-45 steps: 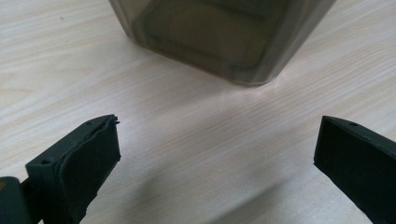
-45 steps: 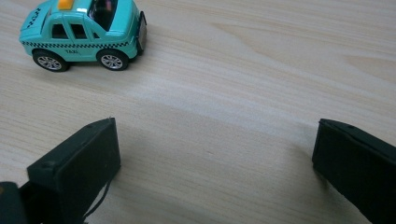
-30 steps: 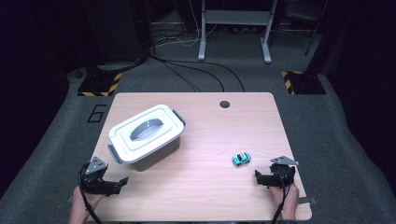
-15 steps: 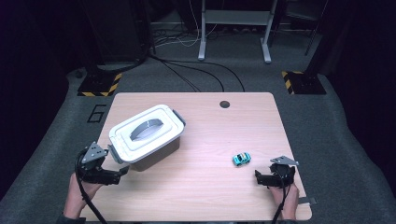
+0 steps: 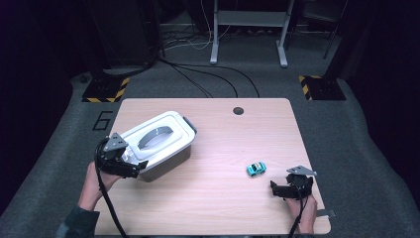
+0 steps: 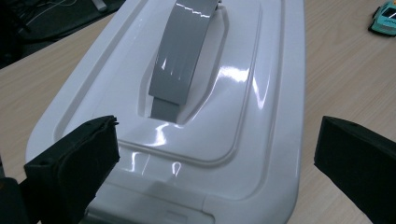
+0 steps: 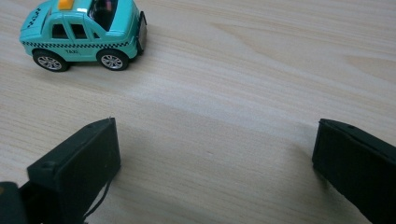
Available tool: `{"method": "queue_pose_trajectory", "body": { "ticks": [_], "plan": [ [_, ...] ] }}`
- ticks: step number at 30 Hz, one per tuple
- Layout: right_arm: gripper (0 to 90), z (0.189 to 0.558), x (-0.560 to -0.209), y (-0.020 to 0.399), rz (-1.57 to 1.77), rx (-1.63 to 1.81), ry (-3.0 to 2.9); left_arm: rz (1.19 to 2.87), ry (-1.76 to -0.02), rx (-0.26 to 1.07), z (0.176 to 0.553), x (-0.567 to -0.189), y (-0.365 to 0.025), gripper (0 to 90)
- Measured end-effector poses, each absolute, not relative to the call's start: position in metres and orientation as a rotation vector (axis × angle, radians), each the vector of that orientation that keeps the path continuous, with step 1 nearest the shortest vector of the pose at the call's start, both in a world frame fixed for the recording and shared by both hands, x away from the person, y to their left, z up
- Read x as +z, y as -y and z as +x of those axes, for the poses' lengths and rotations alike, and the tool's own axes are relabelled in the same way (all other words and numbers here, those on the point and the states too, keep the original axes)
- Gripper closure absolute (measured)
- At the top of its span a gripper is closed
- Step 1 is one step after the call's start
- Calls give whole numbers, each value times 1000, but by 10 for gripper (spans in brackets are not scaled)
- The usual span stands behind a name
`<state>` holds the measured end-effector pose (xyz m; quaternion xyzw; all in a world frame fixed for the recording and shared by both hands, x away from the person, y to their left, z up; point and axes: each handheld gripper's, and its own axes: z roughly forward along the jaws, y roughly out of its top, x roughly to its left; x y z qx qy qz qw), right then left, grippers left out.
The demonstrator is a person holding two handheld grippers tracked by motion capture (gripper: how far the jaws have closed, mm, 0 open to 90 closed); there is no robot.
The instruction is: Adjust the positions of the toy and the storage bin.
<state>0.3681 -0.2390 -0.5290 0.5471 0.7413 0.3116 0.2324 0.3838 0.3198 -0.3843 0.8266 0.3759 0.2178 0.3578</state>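
White lidded box point(image 6: 187, 116) – near end cut off – sits between the gaping left hand-held gripper point(image 6: 210, 158) (right one point(image 7: 215, 158) likewise released).

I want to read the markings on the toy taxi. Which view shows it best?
The right gripper view: the taxi is close and sharp, side on, with its checker stripe and orange roof light clear. The high view shows it as a small teal car, whole, on the table. The left gripper view catches just its edge.
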Motion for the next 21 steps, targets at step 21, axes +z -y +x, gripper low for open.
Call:
{"method": "queue_pose_trajectory", "body": {
  "ticks": [21],
  "plan": [
    [2, 368, -529, 239, 1501, 857, -2038, 2215, -923, 550, 434, -377, -301, 282]
  ]
}}
